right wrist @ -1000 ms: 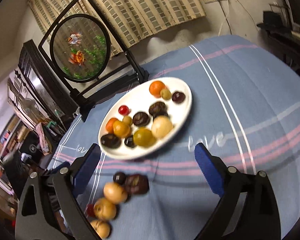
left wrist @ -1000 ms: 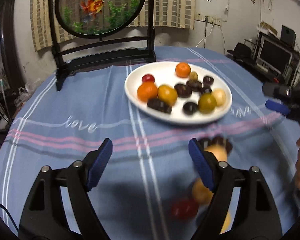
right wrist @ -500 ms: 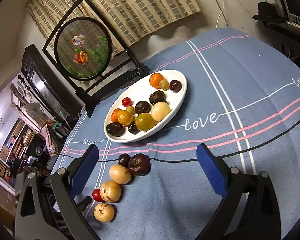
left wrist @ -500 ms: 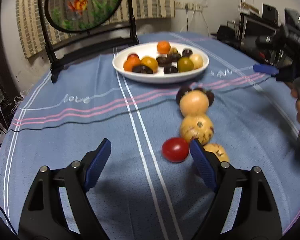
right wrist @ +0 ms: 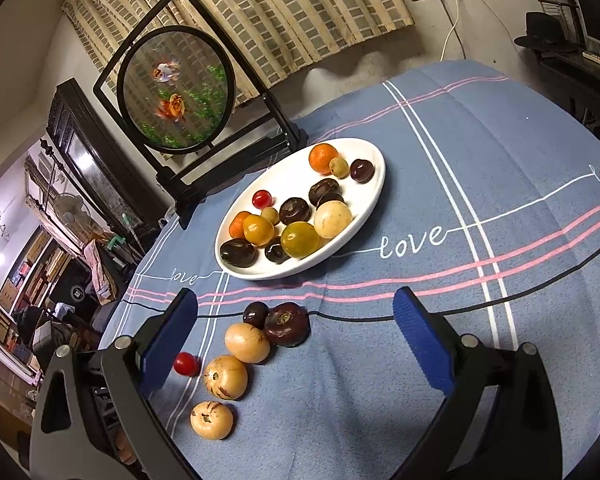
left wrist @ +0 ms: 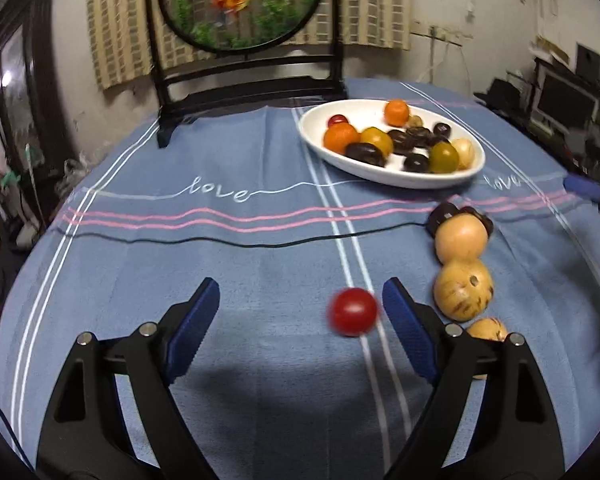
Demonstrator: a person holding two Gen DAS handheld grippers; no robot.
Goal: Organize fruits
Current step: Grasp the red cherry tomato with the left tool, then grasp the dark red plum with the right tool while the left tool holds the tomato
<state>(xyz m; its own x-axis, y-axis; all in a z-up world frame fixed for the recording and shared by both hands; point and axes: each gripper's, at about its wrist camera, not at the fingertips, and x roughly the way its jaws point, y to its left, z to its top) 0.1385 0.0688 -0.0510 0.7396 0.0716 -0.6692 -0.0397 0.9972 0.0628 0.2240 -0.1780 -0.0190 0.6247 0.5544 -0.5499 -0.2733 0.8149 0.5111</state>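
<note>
My left gripper (left wrist: pixel 300 292) is open just above the blue cloth. A small red tomato (left wrist: pixel 353 311) lies between its fingers, close to the right pad and untouched, and looks blurred. Right of it three tan fruits (left wrist: pixel 463 290) lie in a row, ending in two dark fruits (left wrist: pixel 442 214). A white plate (left wrist: pixel 320 132) beyond holds several orange, yellow and dark fruits. My right gripper (right wrist: pixel 296 304) is open and empty above the same row: the tomato (right wrist: pixel 185 364), the tan fruits (right wrist: pixel 225 377) and a dark fruit (right wrist: pixel 287 324). The plate (right wrist: pixel 364 148) lies behind.
A black stand with a round goldfish panel (left wrist: pixel 240 4) rises at the table's far edge, behind the plate. The cloth (left wrist: pixel 220 248) left of the fruit row is bare. Furniture and screens (left wrist: pixel 564 96) crowd the room to the right.
The left view has dropped lower and swung, so the plate sits further right. The tomato, beside the right finger before, now lies between the fingers. The right view has barely shifted.
</note>
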